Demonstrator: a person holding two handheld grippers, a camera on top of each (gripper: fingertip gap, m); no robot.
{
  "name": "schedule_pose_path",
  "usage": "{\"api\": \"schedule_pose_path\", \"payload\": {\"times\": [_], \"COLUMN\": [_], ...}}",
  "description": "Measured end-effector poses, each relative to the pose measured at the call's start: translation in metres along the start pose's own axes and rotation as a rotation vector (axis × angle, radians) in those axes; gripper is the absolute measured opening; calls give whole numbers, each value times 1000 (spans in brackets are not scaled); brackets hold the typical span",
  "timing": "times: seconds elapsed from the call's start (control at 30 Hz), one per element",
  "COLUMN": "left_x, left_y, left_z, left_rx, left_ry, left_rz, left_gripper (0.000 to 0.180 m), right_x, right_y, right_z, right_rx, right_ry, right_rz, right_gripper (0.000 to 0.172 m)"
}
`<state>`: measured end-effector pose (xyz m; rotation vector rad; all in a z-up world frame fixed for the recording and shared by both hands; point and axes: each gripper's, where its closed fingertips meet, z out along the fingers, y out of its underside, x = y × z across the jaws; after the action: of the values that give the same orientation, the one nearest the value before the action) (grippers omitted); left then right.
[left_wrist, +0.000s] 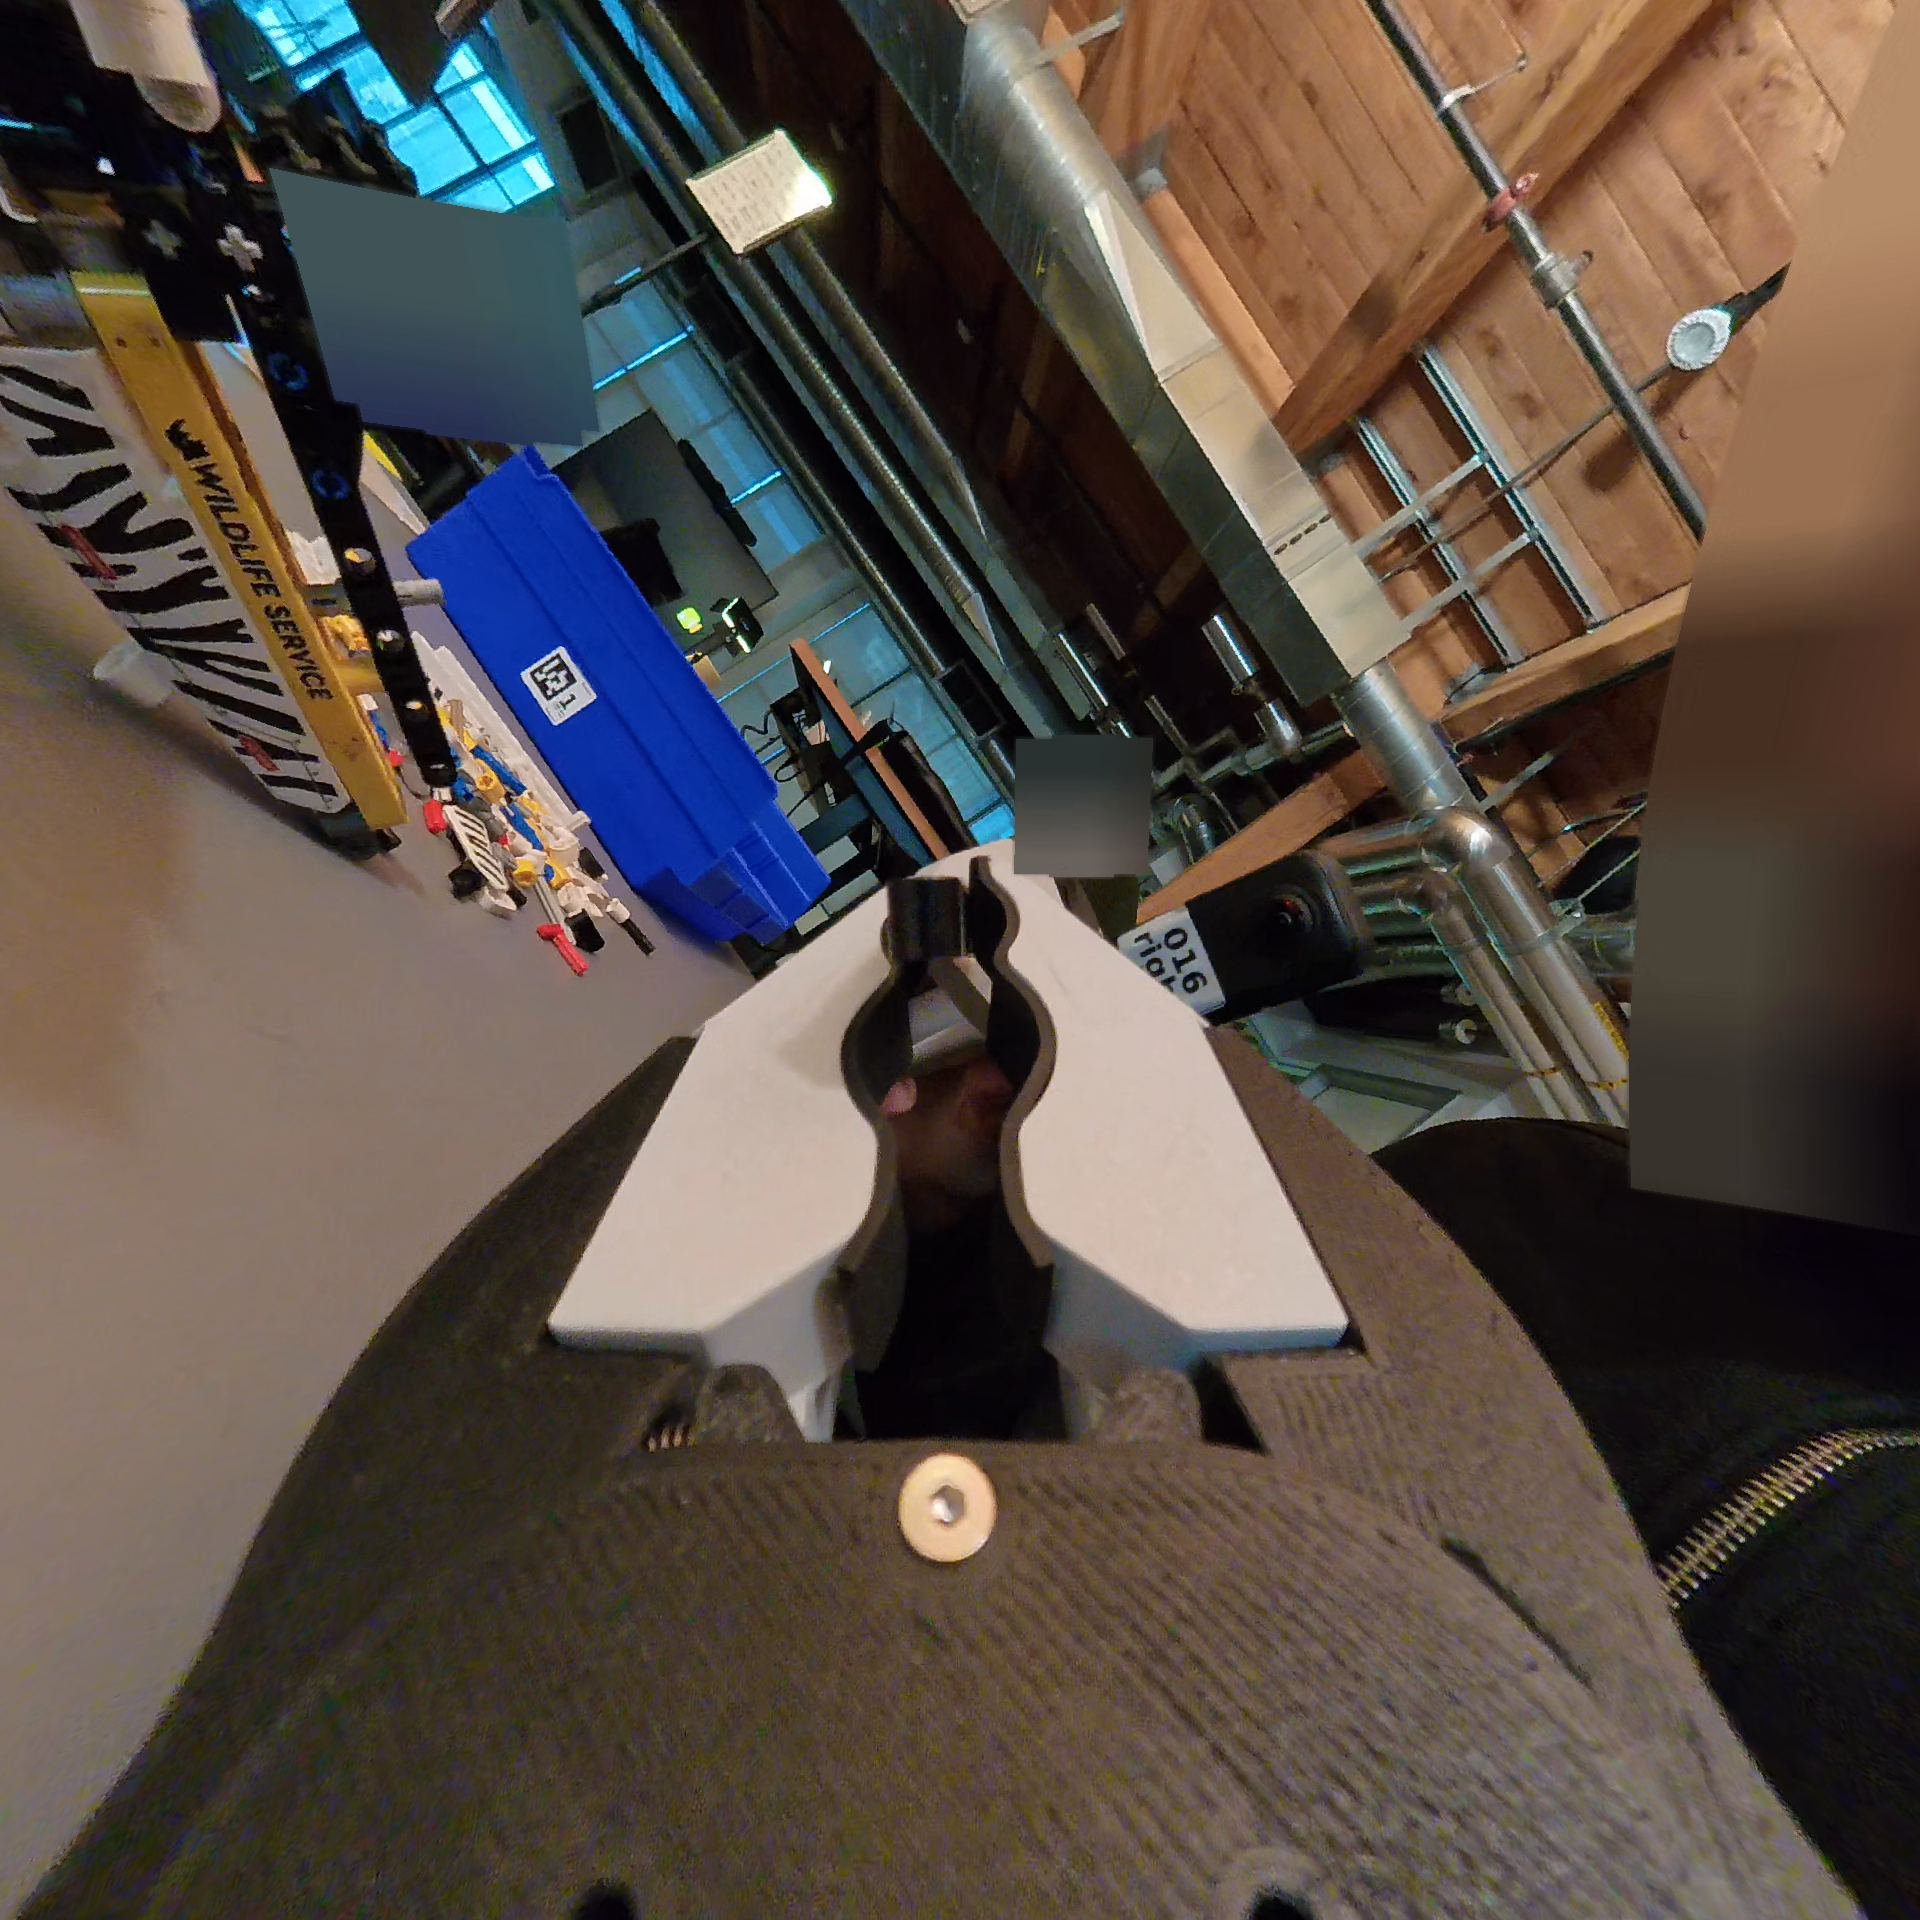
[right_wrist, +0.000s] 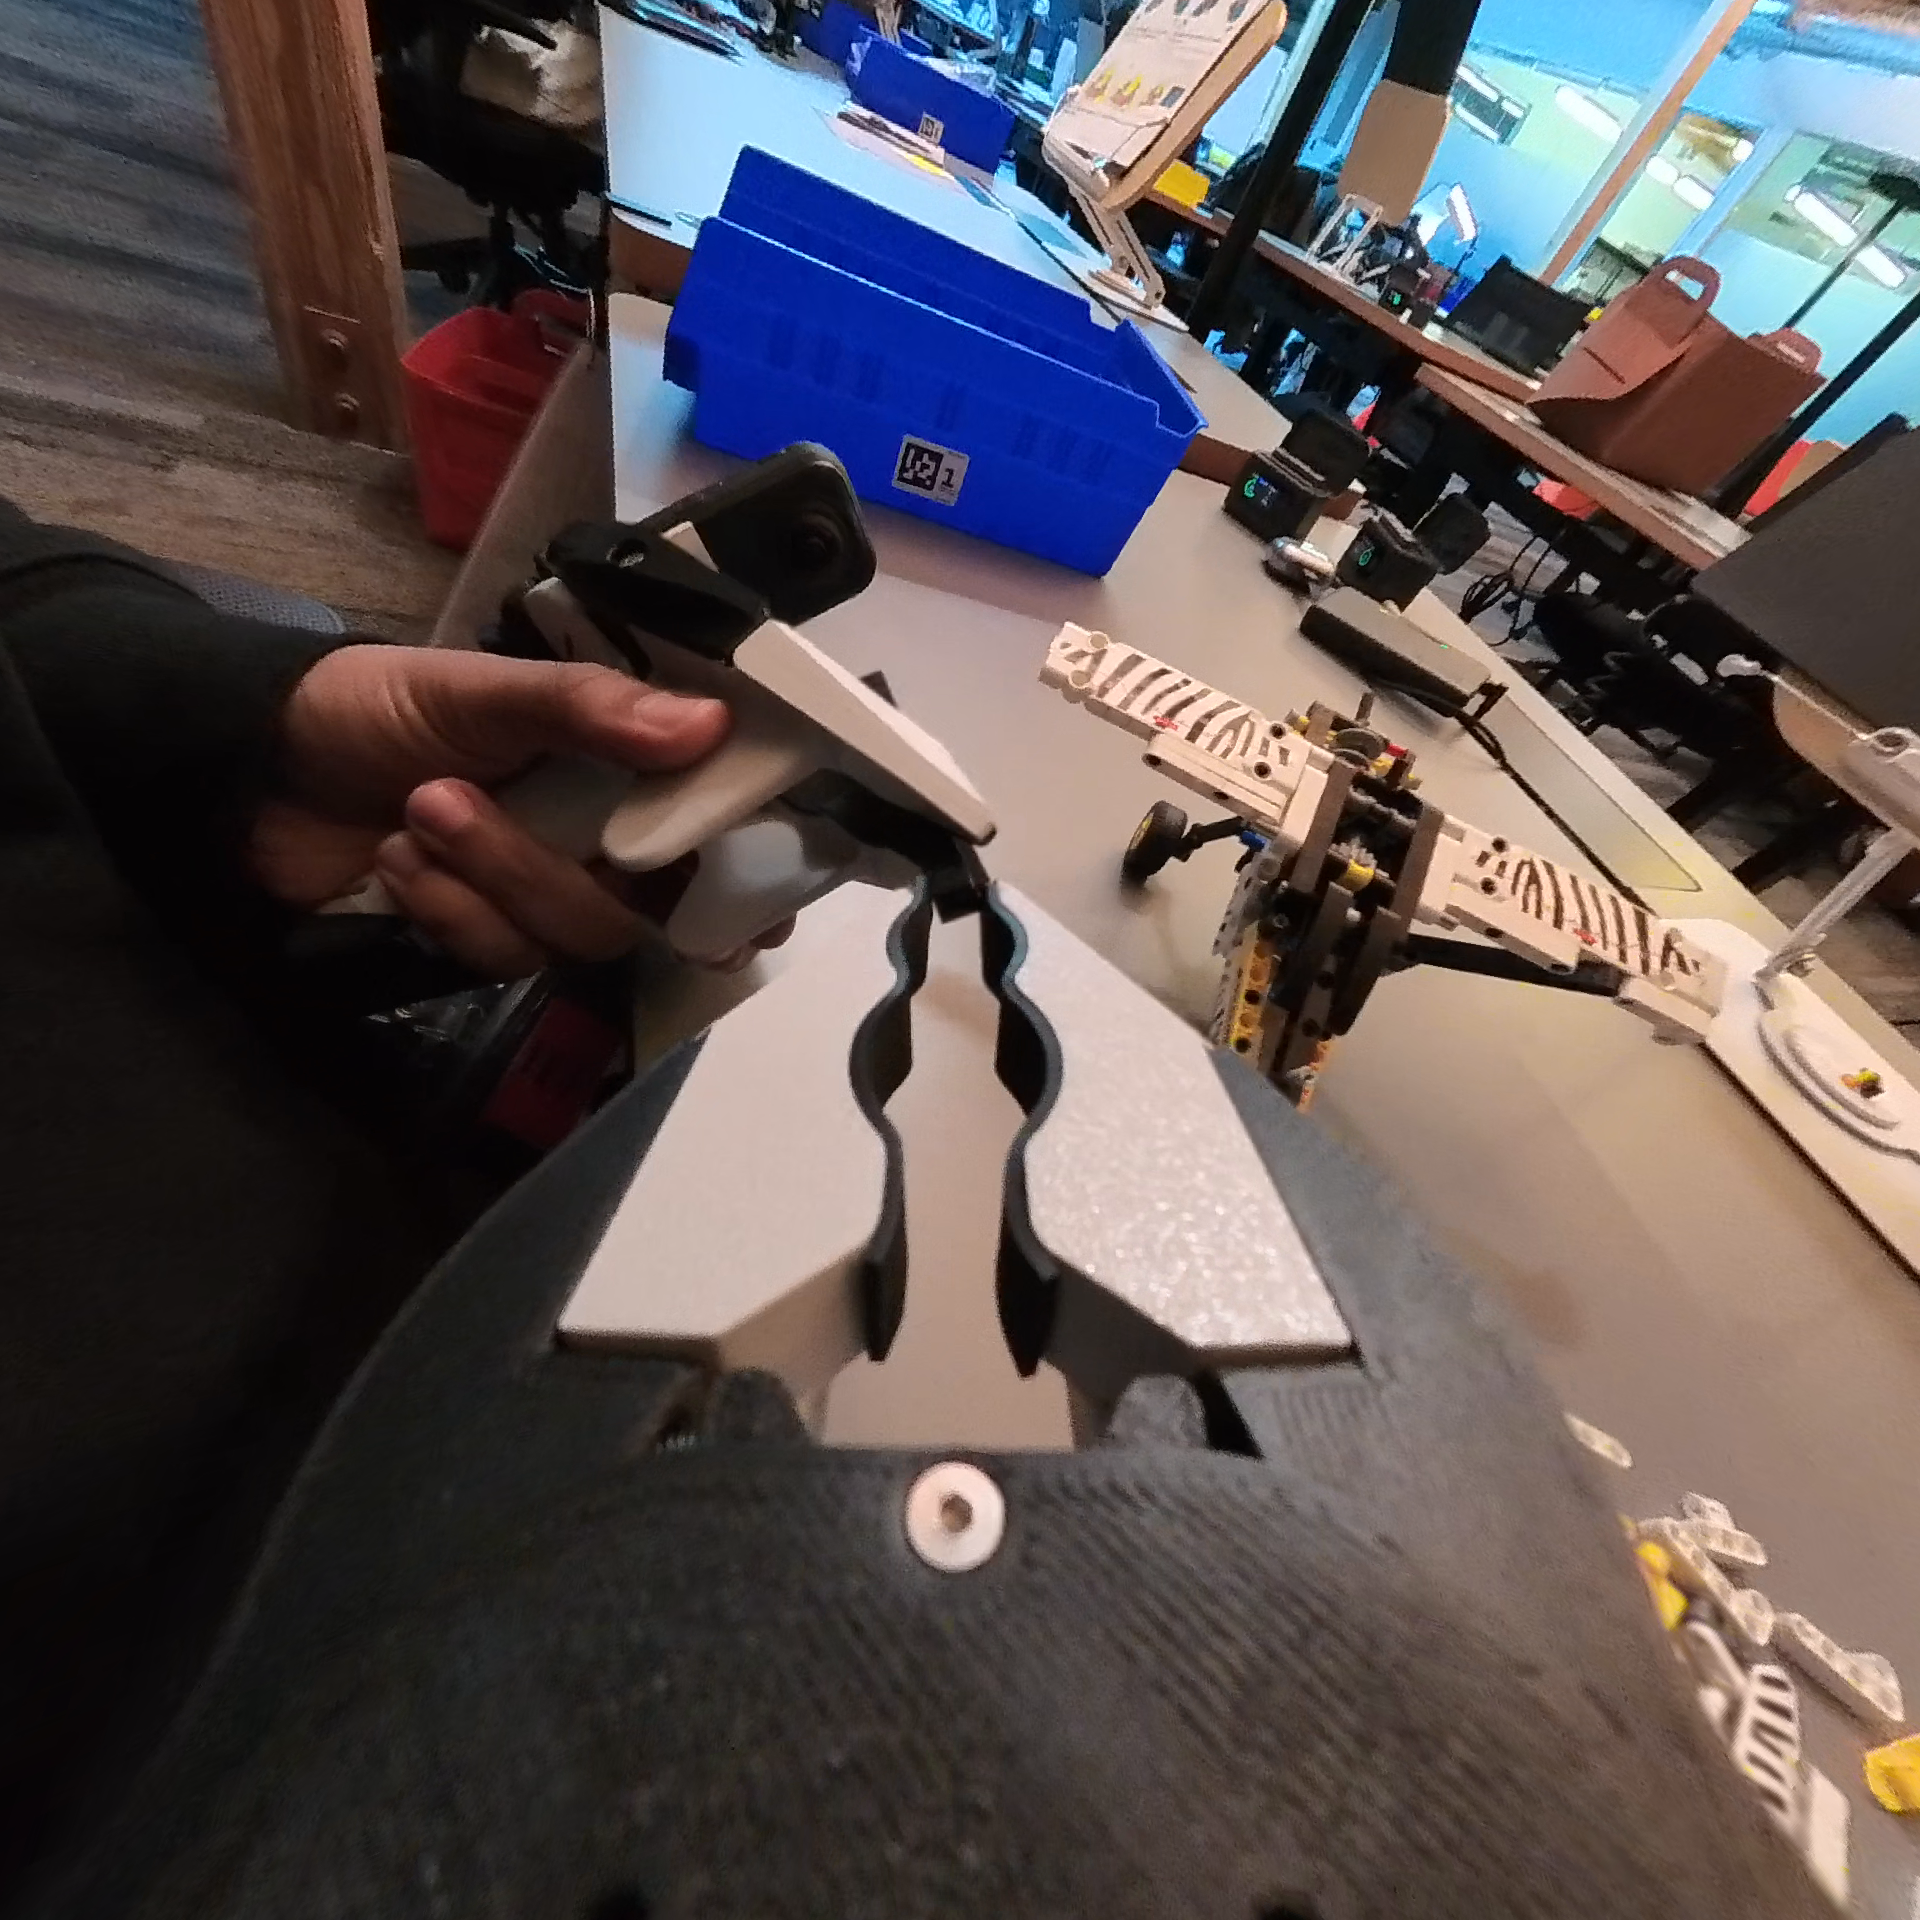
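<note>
At frame centre, left tool (left_wrist: 971, 914) clamps a small black piece (left_wrist: 928, 914); right tool (right_wrist: 951, 904) pinches it too. Looks light, rigid, easily dropped.

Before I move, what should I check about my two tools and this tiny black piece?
1. Left tool has the black piece: ok, its tips are closed on it.
2. Right tool has the same piece: it sits between the tips; how firm the squeeze is, cannot tell.
3. Room between the two tools: not ok, their tips meet at the piece.
4. Striped model is clear of the tools: ok, it stands apart on the table.
5. Blue bin is out of the way: ok, it is farther back.
</note>
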<state>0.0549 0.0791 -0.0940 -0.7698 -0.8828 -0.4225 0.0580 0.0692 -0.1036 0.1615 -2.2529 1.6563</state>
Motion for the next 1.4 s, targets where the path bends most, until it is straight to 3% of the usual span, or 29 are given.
{"api": "schedule_pose_path", "payload": {"times": [0.13,0.23,0.3,0.43,0.5,0.6,0.73,1.0,1.23,1.4], "left_x": [-3,-3,-3,-4,-5,-6,-8,-3,3,10], "left_y": [-2,-2,1,5,5,5,8,11,3,-32], "left_z": [-1,-1,1,3,3,4,6,9,7,-12], "left_rx": [13,4,-6,-21,-22,-23,-35,-55,-56,40], "left_ry": [-13,-9,-4,0,1,-8,-19,-14,-39,-128], "left_rz": [2,0,-6,-22,-25,-19,-2,35,162,374], "left_gripper": [16,17,17,15,15,14,13,13,15,16], "right_x": [27,78,119,172,172,168,167,161,148,126], "right_y": [-2,20,57,153,186,208,208,196,138,95], "right_z": [-14,-42,-74,-176,-202,-212,-204,-189,-133,-80], "right_rx": [23,-60,-217,-720,-859,-912,-930,-814,-503,-267], "right_ry": [120,334,545,993,1043,1059,1042,985,816,638], "right_rz": [54,141,198,212,263,281,195,284,321,376], "right_gripper": [7,6,7,7,7,6,8,42,44,44]}}
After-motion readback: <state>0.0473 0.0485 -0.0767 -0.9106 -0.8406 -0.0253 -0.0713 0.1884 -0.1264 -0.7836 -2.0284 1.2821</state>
